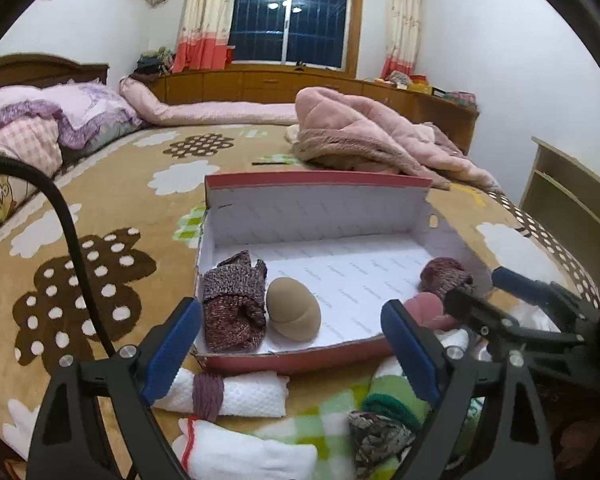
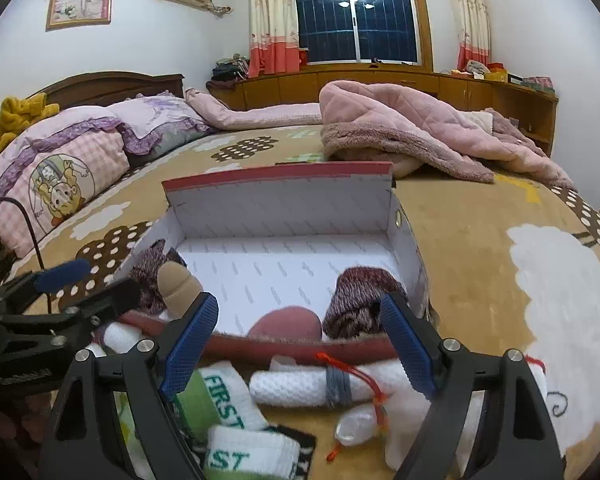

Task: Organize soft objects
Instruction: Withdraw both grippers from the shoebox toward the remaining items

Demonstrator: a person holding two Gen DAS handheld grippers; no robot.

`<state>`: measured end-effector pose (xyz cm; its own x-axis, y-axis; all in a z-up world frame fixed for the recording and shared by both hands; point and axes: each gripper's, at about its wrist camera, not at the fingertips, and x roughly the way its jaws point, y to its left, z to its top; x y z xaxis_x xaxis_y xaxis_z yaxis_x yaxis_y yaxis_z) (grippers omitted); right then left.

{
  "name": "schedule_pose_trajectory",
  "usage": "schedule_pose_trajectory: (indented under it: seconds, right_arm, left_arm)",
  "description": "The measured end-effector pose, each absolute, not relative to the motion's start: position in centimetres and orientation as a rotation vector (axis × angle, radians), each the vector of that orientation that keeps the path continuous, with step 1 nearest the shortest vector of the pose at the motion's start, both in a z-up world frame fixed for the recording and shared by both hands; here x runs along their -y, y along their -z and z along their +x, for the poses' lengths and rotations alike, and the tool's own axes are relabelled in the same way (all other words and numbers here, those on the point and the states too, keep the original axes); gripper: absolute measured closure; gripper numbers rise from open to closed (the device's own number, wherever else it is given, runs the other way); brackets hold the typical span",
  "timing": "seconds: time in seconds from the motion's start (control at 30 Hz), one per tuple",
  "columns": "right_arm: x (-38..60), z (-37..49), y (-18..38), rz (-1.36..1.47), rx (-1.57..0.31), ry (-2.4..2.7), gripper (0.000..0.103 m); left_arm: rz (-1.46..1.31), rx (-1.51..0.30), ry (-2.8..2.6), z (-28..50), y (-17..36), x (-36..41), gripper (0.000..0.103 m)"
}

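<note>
A red-rimmed white cardboard box sits on the bed. Inside lie a maroon knit sock roll, a tan sponge, a pink sponge and another maroon knit roll. My left gripper is open and empty above a white rolled towel tied with purple yarn. My right gripper is open and empty above a white rolled towel tied with grey yarn. White and green socks and a white glove lie in front of the box.
A pink quilted blanket is heaped behind the box. Pillows lie at the left by the headboard. A black cable hangs at the left. A wooden shelf stands beyond the bed's right edge.
</note>
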<state>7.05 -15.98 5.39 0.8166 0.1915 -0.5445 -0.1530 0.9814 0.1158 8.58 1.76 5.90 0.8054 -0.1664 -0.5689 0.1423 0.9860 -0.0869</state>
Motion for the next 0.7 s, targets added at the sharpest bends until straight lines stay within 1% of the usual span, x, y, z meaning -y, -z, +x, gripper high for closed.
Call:
schedule_pose_trajectory:
  seconds: [0.2, 0.53, 0.7]
  right_arm:
    - [16.9, 6.1, -5.4, 0.092, -0.595, -0.162, 0.018]
    - [16.8, 4.9, -4.7, 0.078, -0.621, -0.153, 0.018]
    - [16.6, 4.6, -4.7, 0.049, -0.630, -0.153, 0.018]
  left_arm:
    - [0.003, -0.588, 0.163, 7.4, -6.1, -1.4, 0.009]
    - [-0.078, -0.627, 0.138, 6.3, -5.3, -2.6, 0.009]
    - [-0.073, -0.628, 0.129, 5.5, -5.2, -2.5, 0.009]
